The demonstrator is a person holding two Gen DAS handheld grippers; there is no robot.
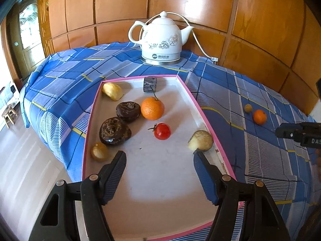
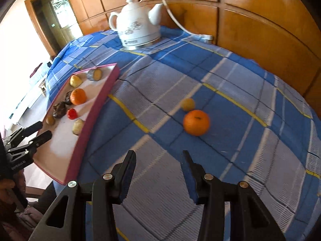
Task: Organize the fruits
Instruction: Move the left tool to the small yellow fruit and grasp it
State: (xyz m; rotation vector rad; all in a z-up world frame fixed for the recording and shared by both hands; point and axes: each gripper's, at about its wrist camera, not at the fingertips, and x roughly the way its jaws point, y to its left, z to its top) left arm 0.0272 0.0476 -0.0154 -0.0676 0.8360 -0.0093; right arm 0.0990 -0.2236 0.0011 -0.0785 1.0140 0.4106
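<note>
While most fruits are lying in the pink-rimmed white tray (image 1: 94, 108), both tongs, the left tongs (image 1: 159, 156) and the right tongs (image 2: 158, 157), are gaping empty, leaving the round orange (image 2: 196, 122) and the small yellow fruit (image 2: 188, 104) waiting on the blue plaid-covered desk (image 2: 240, 92)

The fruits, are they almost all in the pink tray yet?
Mostly. The pink tray already holds an orange, a red fruit, two dark fruits and a few pale ones. Nothing is held: the left gripper is over the tray with open, empty jaws, and the right gripper is open above the cloth. Still left on the cloth: a second orange and a small yellow fruit.
</note>
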